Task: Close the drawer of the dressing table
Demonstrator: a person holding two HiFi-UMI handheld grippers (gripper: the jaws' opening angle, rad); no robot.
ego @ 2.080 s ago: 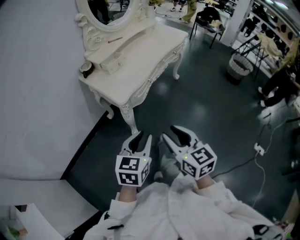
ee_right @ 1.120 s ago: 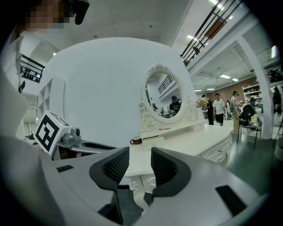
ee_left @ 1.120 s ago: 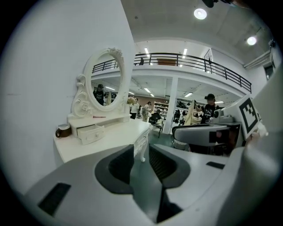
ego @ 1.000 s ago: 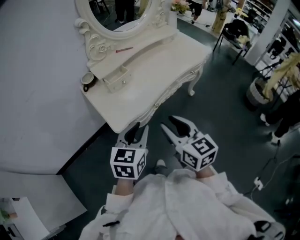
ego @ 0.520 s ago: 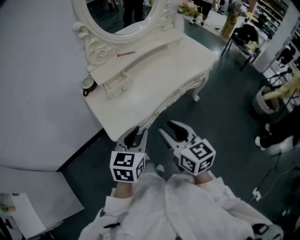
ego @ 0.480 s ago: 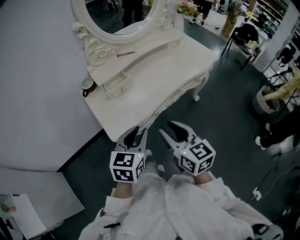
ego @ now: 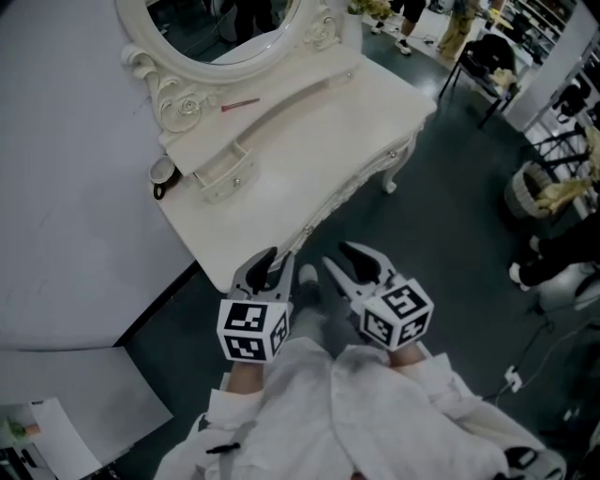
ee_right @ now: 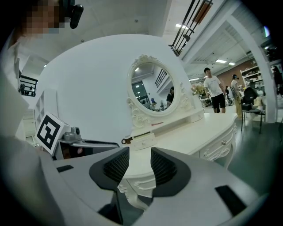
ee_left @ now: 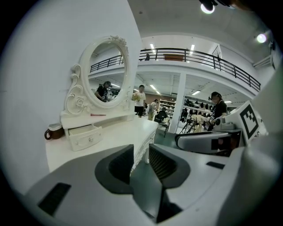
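Dressing table (ego: 319,122), white, set against the wall, its small drawer (ego: 228,174) below the oval mirror (ego: 220,23) standing partly pulled out beside a brown cup (ego: 161,172); left gripper (ego: 266,265) and right gripper (ego: 342,260) near the table's front edge, jaws of both narrowly apart, gripping nothing.

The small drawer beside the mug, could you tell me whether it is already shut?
No, the small drawer stands pulled out, with its open inside showing.

A white wall (ego: 56,141) meets dark floor (ego: 441,216) (glossy), with a black chair (ego: 476,56) beyond.
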